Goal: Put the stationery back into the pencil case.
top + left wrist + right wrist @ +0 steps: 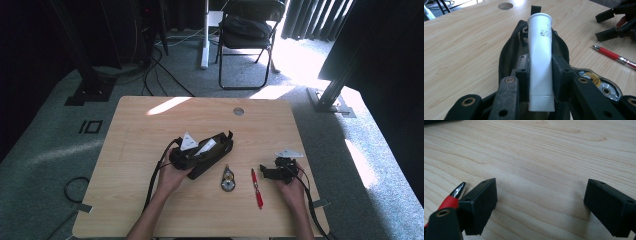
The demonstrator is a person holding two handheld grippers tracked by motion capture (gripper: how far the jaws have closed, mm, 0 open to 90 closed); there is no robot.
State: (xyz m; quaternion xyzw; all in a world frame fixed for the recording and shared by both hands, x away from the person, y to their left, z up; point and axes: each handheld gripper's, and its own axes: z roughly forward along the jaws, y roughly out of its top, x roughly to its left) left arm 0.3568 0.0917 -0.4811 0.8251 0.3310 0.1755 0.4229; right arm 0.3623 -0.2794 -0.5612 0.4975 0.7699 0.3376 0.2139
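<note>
Left hand-held gripper: I had its jaws closed on a white tube, gripped low on the body just above the cap. The tube pointed away from me, lying along the open mouth of a black zip pouch directly beneath it; whether the tube touched the pouch lining I could not tell. From the high view the same left hand-held gripper sat at the pouch's near left end, left of centre on the wooden counter.

Right hand-held gripper: I held its jaws wide apart with nothing between them, low over bare wood. In the high view this right hand-held gripper rested near the counter's right side, well apart from the pouch.

Other items: a red pen lay just left of the right hand-held gripper, its metal tip just beside one jaw. A round tape dispenser lay between pen and pouch.
</note>
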